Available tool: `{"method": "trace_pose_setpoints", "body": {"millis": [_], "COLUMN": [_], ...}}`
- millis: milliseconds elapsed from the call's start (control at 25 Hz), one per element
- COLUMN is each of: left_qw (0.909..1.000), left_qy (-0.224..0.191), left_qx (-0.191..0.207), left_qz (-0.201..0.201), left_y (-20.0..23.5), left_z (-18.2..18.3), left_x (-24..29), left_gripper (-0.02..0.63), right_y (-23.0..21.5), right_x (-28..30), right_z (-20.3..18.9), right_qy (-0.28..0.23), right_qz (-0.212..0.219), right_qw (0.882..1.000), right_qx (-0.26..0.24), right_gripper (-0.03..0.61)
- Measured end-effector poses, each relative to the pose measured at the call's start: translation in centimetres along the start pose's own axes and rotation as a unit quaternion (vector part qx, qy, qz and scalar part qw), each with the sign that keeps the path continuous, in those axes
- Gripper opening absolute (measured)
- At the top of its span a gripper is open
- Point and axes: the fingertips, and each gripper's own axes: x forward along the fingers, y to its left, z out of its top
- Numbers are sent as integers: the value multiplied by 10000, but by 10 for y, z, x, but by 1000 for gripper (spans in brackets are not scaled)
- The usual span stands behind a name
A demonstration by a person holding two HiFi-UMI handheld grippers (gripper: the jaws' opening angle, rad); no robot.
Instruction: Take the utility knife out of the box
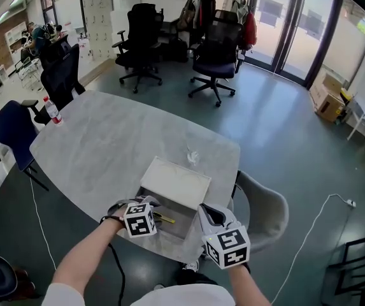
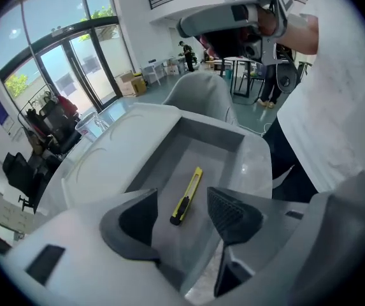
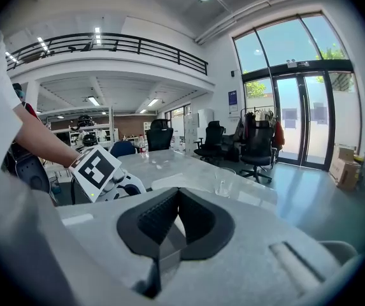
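Obs., single moment. I am watching through all three cameras.

- The box (image 2: 164, 146) is sitting open at the near edge of the grey marbled table (image 1: 106, 139). Its white lid (image 1: 176, 182) is lying folded back on the far side, and the inside is showing grey.
- The utility knife (image 2: 193, 180), yellow with a black slider, is lying flat on the floor of the box, lengthwise, touching neither side wall as far as I am seeing.
- I am holding the left gripper (image 2: 182, 201) low over the near end of the box, pointing along it. Its jaws are standing wide apart with the knife's near end showing in the gap between them. The pads are not touching the knife.
- The right gripper (image 3: 175, 212) is hanging near the box's right end, above table level, looking level across the tabletop. Its jaws are drawn together, with the pad tips meeting. I am making out a grey and white sliver in the gap lower down but cannot say what it is.
- In the right gripper view the marker cube (image 3: 96, 168) of the left gripper is showing to the left, with a forearm behind it.
- A clear cup (image 1: 193, 157) is standing on the table just beyond the lid. A water bottle (image 1: 53, 111) is standing at the far left edge, well apart from the box.
- A grey chair (image 1: 268, 209) is sitting at the table's right side.
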Motion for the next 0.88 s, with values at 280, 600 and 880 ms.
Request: {"method": "trace_pose_setpoints", "body": {"millis": [280, 600, 880], "left_qw": [9949, 9895, 9862], "left_qy": [478, 725, 768], "left_qx": [805, 1062, 1146], "left_qz": [-369, -661, -919], "left_y": [-2, -4, -9], "left_z": [-3, -10, -10], "left_x": [22, 41, 45], "left_gripper": [238, 236, 205], "right_y": [-12, -20, -23], "right_x": [10, 18, 21], "right_z": [-2, -6, -7], "right_qy": [72, 146, 192], "right_qz": [39, 65, 75], "right_qw": [10000, 9999, 9998], "right_qx": [16, 35, 59], "right_gripper": [5, 5, 5]}}
